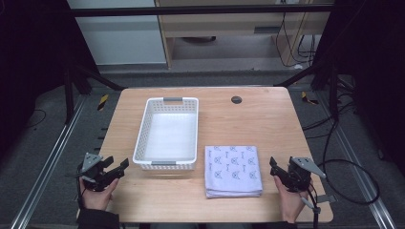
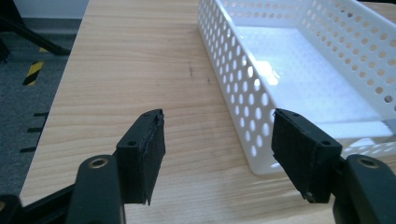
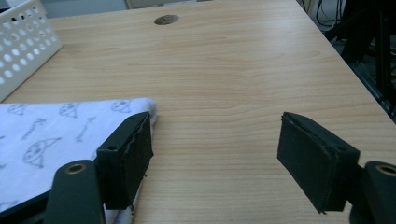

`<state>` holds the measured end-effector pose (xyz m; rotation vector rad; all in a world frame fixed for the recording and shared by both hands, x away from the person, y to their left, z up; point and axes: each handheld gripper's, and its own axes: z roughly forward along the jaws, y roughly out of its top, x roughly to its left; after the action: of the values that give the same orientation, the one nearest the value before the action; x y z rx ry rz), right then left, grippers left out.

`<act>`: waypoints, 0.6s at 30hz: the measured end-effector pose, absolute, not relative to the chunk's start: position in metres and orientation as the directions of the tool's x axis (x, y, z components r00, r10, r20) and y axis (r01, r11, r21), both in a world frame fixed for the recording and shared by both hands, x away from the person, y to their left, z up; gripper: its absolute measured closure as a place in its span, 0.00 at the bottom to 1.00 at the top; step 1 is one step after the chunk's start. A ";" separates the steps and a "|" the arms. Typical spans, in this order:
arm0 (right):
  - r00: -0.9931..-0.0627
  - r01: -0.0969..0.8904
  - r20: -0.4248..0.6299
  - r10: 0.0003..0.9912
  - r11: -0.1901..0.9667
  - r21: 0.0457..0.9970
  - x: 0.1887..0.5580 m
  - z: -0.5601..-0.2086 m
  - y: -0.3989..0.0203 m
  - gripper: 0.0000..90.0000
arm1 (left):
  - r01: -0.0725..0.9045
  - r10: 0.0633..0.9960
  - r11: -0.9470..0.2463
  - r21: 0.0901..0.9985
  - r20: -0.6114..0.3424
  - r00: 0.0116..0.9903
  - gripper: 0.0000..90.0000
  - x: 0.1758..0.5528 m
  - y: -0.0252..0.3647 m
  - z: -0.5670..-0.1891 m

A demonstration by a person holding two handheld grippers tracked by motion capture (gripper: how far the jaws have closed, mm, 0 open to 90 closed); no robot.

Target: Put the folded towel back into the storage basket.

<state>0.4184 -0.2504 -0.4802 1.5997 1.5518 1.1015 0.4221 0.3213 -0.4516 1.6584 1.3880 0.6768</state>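
A white perforated basket stands empty on the wooden table, left of centre. A folded pale lilac cloth with a dark printed pattern lies to its right, near the front edge. My left gripper is held open at the table's front left corner, its jaws pointing toward the basket's near left corner. My right gripper is open just right of the cloth, nothing between its jaws. In the right gripper view the cloth's corner lies beside and under the left jaw.
A round dark grommet sits in the table's far right part, and shows again as the grommet. Black frame bars and cables run around the table on a grey floor. A cable loops right of my right hand.
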 end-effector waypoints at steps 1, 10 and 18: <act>-0.058 0.451 0.125 0.990 -0.086 0.888 0.418 -0.479 -0.249 0.29 | 0.498 0.966 -0.029 0.867 -0.105 0.238 0.38 0.421 0.319 -0.450; -0.119 0.452 0.130 0.984 -0.063 0.890 0.417 -0.483 -0.243 0.28 | 0.463 0.954 -0.020 0.886 -0.121 0.274 0.39 0.410 0.299 -0.440; -0.158 0.448 0.124 0.980 -0.041 0.893 0.418 -0.477 -0.236 0.28 | 0.436 0.938 -0.062 0.898 -0.096 0.332 0.38 0.405 0.274 -0.428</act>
<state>0.4183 -0.2362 -0.4775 1.5199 1.6492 1.1599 0.4050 0.2736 -0.4284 1.6632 1.2537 0.6753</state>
